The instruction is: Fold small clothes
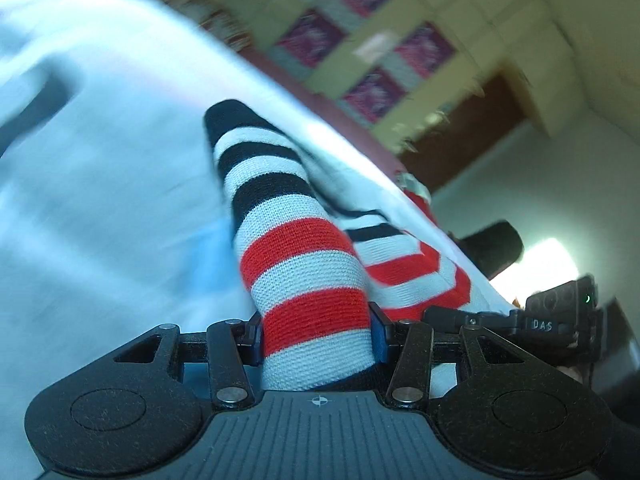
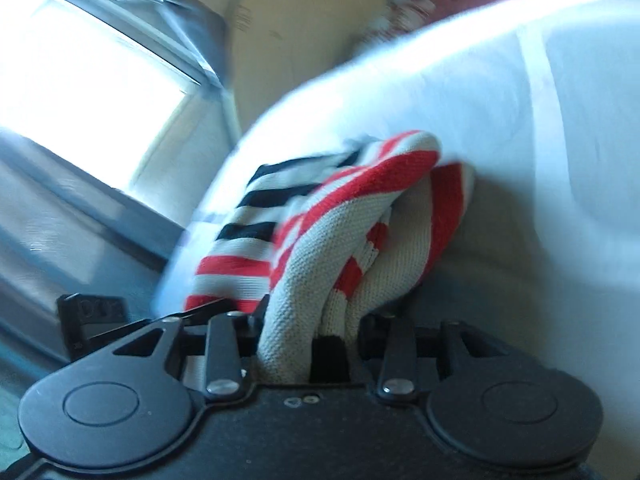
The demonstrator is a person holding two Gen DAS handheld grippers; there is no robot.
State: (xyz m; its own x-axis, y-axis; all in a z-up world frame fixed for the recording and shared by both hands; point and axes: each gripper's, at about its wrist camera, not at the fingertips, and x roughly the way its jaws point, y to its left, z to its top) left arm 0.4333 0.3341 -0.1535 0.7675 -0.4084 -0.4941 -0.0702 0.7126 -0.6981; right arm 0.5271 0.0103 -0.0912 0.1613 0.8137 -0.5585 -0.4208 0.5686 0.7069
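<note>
A small knitted garment with red, white and black stripes (image 1: pixel 296 248) lies over a white sheet (image 1: pixel 100 200). My left gripper (image 1: pixel 316 336) is shut on a striped sleeve-like part of it, which runs away from the jaws to a black end. My right gripper (image 2: pixel 308 340) is shut on a bunched fold of the same striped garment (image 2: pixel 340 232), with cloth filling the gap between the jaws. The right gripper's black body (image 1: pixel 560 320) shows at the right of the left wrist view, close beside the left one. Both views are motion-blurred.
The white sheet (image 2: pixel 520 140) covers a raised soft surface. A shelf unit with purple panels (image 1: pixel 360 40) stands behind it. A bright window (image 2: pixel 80 72) with a grey frame is at the left of the right wrist view.
</note>
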